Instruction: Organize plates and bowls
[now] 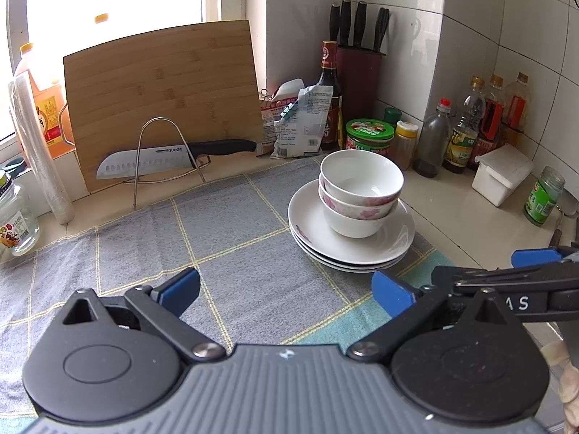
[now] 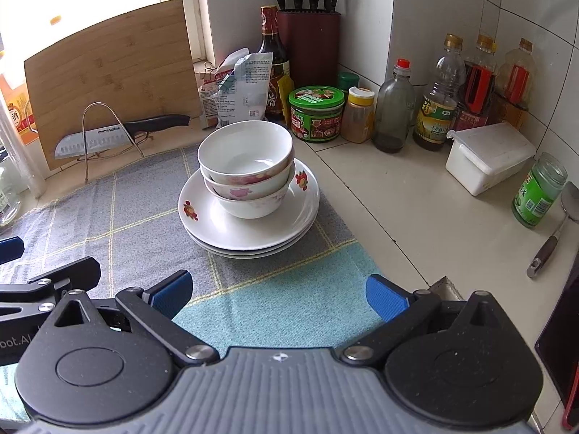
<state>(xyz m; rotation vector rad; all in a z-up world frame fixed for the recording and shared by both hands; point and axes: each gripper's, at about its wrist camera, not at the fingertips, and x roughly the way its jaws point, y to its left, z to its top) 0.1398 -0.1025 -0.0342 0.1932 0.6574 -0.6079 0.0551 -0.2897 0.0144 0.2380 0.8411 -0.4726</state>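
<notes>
**Bowls stacked on plates, both tools spread and empty**

Three white ceramic bowls (image 2: 246,170) with pink flower prints sit nested, upright, on a stack of white round plates (image 2: 202,217) bearing red flower marks. The stack rests on a grey-and-teal checked cloth (image 2: 119,224) spread over the beige counter (image 2: 416,217), near the cloth's far right edge.

Left tool (image 1: 286,294): blue-padded fingers spread wide, nothing between them, low over the cloth, short of the plates. Right tool (image 2: 277,294): likewise spread and empty, over the teal part of the cloth, plates just ahead. The two tools sit side by side.

Behind: bamboo cutting board (image 1: 163,97) leaning upright, steel knife with black handle (image 1: 170,157) held in a wire rack (image 1: 163,152). Dark red knife block (image 2: 309,41) in the corner. Green-lidded jar (image 2: 316,112) and row of condiment bottles (image 2: 439,97) along the tiled wall. White plastic lidded box (image 2: 488,157) at right.
</notes>
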